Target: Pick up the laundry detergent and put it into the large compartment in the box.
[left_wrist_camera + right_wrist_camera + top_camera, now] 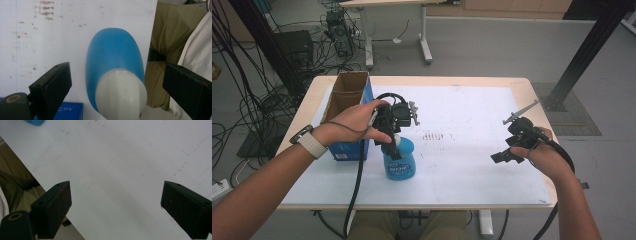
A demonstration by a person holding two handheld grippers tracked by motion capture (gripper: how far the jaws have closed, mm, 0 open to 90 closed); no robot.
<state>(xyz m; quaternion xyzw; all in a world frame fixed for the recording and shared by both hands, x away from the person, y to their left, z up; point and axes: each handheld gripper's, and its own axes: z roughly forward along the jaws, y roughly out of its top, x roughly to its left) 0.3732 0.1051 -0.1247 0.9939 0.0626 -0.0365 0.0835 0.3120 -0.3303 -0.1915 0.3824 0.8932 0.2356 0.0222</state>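
Left gripper (393, 145) hovers right over the blue bottle (400, 162), jaws wide either side of its white cap (121, 93); right gripper (508, 150) hangs apart, jaws spread.

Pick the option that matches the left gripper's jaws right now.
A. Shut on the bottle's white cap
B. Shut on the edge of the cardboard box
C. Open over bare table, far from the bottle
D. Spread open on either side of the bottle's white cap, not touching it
D: in the left gripper view, the left gripper has its jaws wide apart, with gaps between them and the white cap of the blue bottle.
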